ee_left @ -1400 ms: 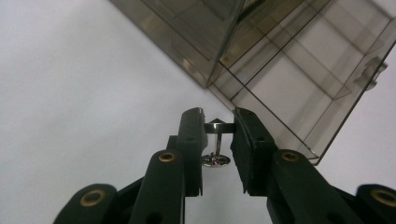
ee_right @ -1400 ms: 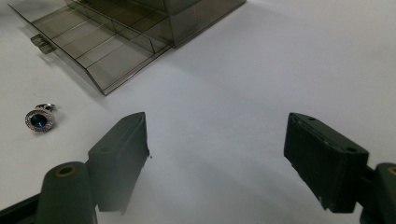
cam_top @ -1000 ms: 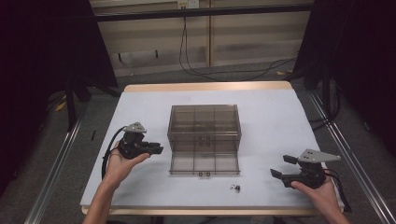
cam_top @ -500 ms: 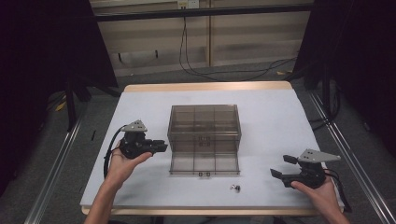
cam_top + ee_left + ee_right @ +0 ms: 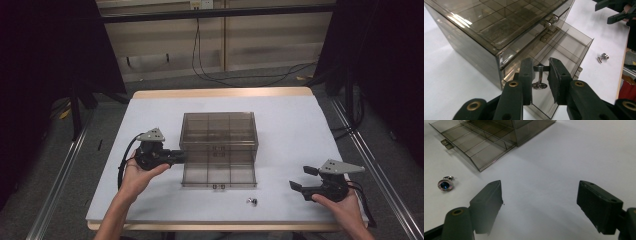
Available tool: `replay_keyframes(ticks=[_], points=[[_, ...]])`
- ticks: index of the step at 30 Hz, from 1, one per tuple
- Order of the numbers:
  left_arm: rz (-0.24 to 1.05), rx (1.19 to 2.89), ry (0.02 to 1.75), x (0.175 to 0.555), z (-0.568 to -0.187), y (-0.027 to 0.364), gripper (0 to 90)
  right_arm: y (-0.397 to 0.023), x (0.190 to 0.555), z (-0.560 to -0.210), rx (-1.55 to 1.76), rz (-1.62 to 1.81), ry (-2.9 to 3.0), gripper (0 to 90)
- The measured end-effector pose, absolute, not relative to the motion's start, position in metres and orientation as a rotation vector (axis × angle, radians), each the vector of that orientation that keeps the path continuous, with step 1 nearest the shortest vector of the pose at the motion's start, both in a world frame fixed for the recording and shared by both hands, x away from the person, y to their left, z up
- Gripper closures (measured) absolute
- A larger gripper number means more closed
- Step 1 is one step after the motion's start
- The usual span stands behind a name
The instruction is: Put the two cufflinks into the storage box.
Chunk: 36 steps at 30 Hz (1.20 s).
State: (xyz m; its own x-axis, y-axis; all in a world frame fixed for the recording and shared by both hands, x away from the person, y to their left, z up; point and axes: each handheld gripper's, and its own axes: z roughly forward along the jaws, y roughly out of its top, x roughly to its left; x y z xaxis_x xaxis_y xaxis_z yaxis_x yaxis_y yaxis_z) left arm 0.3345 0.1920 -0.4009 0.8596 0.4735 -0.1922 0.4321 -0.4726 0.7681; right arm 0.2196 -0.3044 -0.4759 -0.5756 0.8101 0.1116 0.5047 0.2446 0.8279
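Cufflink [image 5: 539, 76] — tiny, metal, light, hard and slippery, likely twisting in loose grip; left gripper [image 5: 539, 82] fingers [image 5: 526, 75] pinching it across toggle bar, post hanging, round face down, over open bottom drawer [image 5: 571, 46] of smoky plastic drawer box [image 5: 219, 135]. Best hold looking like bar or post, not polished face. Second cufflink [image 5: 445, 184], blue-stoned, lying on white counter [image 5: 290, 130] near drawer front. Right gripper [image 5: 539, 205] resting low beside it — fingers spread wide, holding nothing.

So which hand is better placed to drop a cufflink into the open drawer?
Left: its hand-held gripper already holds a cufflink over the open drawer; the right hand-held gripper sits open, apart.
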Motion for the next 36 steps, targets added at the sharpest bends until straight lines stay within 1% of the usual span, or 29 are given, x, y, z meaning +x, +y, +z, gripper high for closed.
replay_keyframes(ticks=[14,20,32,36], points=[[0.033,2.194,0.603,0.332,-0.400,0.166,73.6,-0.304,0.220,-0.476,1.218,1.252,2.181,18.2],[0.027,2.217,0.569,0.332,-0.401,0.158,73.6,-0.304,0.220,-0.477,1.212,1.249,2.191,18.1],[0.001,2.275,0.555,0.335,-0.400,0.141,73.6,-0.304,0.220,-0.477,1.219,1.243,2.194,18.1],[-0.010,2.292,0.520,0.335,-0.401,0.132,73.6,-0.303,0.220,-0.477,1.216,1.243,2.197,18.1]])
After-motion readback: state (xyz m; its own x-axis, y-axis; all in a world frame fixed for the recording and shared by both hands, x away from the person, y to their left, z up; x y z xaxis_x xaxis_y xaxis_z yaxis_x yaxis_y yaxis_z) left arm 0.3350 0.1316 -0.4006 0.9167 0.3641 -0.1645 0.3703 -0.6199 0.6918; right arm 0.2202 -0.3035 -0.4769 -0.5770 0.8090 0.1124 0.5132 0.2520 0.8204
